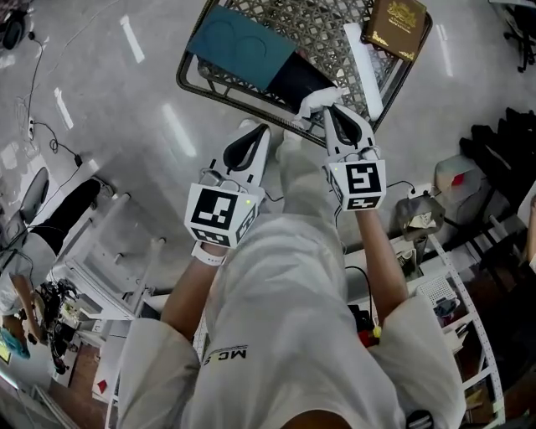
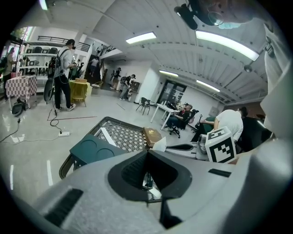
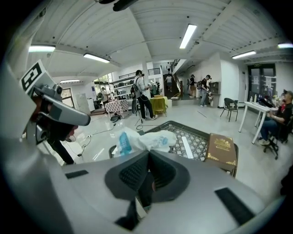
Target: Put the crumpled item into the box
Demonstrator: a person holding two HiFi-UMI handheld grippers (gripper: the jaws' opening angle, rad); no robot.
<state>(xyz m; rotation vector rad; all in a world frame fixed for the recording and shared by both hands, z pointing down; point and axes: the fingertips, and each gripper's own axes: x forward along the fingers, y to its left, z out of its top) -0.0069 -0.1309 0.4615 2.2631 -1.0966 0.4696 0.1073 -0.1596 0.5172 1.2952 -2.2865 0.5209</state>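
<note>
A crumpled white and blue plastic bag (image 1: 315, 101) hangs at the near rim of the black lattice box (image 1: 219, 86), which stands on the floor. My right gripper (image 1: 334, 109) is shut on the bag. In the right gripper view the bag (image 3: 143, 139) bulges just past the closed right gripper (image 3: 149, 153), with the box (image 3: 194, 139) behind it. My left gripper (image 1: 259, 131) is shut and holds nothing, just short of the box rim. In the left gripper view the left gripper (image 2: 147, 151) points at the box (image 2: 120, 133).
Inside the box lie a teal tray (image 1: 243, 43), a brown book (image 1: 396, 25) and a white strip (image 1: 363, 60). A white rack (image 1: 105, 255) stands at my left and a wire shelf cart (image 1: 456, 289) at my right. Cables (image 1: 52, 134) run over the floor. People stand far off.
</note>
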